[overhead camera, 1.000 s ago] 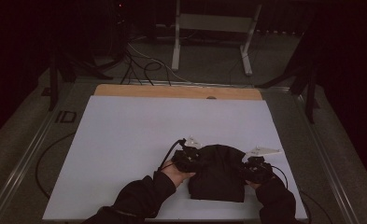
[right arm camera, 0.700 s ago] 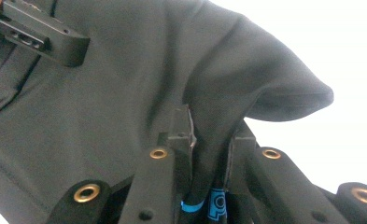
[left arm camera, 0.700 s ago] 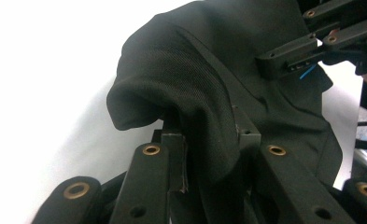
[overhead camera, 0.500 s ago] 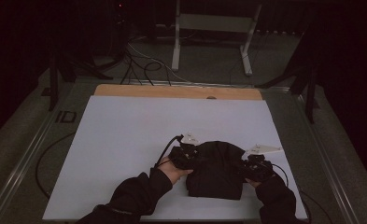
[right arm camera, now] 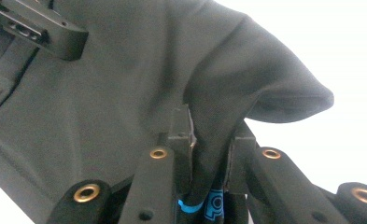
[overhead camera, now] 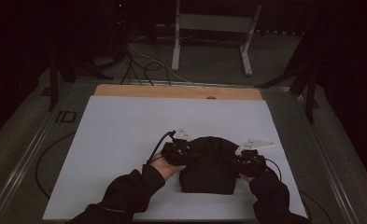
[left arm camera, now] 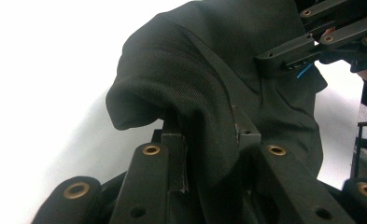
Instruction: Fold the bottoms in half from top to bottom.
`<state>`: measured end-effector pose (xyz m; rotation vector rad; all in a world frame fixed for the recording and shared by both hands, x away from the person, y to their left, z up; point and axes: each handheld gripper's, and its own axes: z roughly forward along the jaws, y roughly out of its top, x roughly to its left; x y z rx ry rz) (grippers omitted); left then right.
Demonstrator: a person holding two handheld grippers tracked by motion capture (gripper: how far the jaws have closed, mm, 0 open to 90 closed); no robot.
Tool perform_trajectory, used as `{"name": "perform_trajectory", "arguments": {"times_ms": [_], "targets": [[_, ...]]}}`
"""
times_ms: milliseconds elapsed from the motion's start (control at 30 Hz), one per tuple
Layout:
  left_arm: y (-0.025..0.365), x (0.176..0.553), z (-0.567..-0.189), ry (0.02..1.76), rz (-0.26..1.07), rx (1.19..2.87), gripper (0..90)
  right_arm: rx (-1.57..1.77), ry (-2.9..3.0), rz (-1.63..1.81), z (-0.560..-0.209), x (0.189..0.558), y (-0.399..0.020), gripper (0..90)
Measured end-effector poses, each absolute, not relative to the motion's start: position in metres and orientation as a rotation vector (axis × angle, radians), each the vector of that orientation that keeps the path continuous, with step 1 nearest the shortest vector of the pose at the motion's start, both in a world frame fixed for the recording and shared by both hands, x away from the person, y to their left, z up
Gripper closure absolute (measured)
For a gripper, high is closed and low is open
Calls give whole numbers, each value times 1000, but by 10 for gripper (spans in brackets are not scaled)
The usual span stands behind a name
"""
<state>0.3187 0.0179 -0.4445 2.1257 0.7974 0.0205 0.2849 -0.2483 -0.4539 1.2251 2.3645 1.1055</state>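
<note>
Now: cloth (overhead camera: 208, 164) lies near the front edge of the sheet (overhead camera: 125, 135), between both hands | left gripper (overhead camera: 175, 151) clamps its left edge, right gripper (overhead camera: 249, 162) its right (each pinches a raised fold) | span between grips runs left-right | fold would go away from the person, toward the wooden strip (overhead camera: 172, 91).

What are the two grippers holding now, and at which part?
Both hold the black cloth: the left gripper pinches a fold at its left edge, the right gripper a fold at its right edge.
</note>
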Motion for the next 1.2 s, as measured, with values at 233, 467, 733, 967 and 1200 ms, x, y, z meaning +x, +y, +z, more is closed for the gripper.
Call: {"name": "perform_trajectory", "arguments": {"times_ms": [233, 467, 733, 967, 1200], "targets": [[28, 321, -439, 806, 30, 2120, 738, 1203, 2368, 1115, -449, 291, -239, 771], [39, 324, -432, 813, 48, 2104, 737, 1165, 2365, 1135, -443, 296, -231, 771], [53, 325, -424, 828, 63, 2095, 738, 1133, 2375, 1151, -436, 304, -219, 771], [68, 328, -419, 849, 73, 2078, 738, 1106, 2385, 1163, -430, 311, -206, 771], [81, 329, -412, 864, 99, 2072, 738, 1070, 2395, 1169, -425, 319, -192, 771]]}}
